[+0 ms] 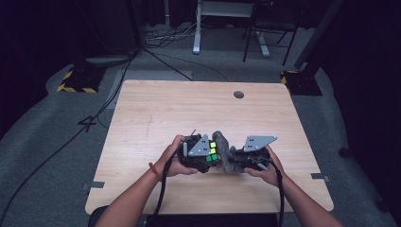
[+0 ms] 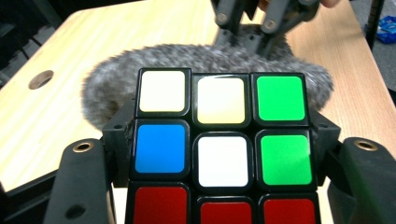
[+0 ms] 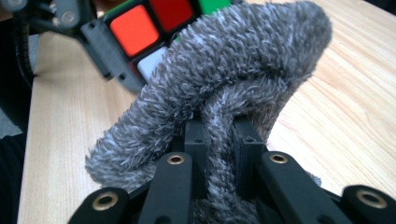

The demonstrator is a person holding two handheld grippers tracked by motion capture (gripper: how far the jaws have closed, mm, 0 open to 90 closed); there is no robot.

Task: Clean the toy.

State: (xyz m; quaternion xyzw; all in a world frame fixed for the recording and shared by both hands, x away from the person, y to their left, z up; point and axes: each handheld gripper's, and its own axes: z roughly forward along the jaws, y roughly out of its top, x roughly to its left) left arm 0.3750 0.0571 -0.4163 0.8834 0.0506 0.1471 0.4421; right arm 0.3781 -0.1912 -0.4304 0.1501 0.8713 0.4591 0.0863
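Observation:
A puzzle cube (image 2: 219,144) with white, yellow, green, blue and red stickers sits between the jaws of my left gripper (image 2: 219,154), which is shut on it. In the high view the cube (image 1: 211,152) shows green and yellow faces just above the table near its front middle. My right gripper (image 3: 219,135) is shut on a fold of a fuzzy grey cloth (image 3: 224,74). The cloth (image 1: 226,152) is pressed against the cube's far side, between the two grippers (image 1: 236,160). In the left gripper view the cloth (image 2: 187,60) bulges behind the cube.
The light wooden table (image 1: 156,109) has a round cable hole (image 1: 239,94) near its far edge. Beyond it lie floor cables, a chair base and a white desk leg (image 1: 196,28). A small blue object (image 2: 386,28) lies off the table's side.

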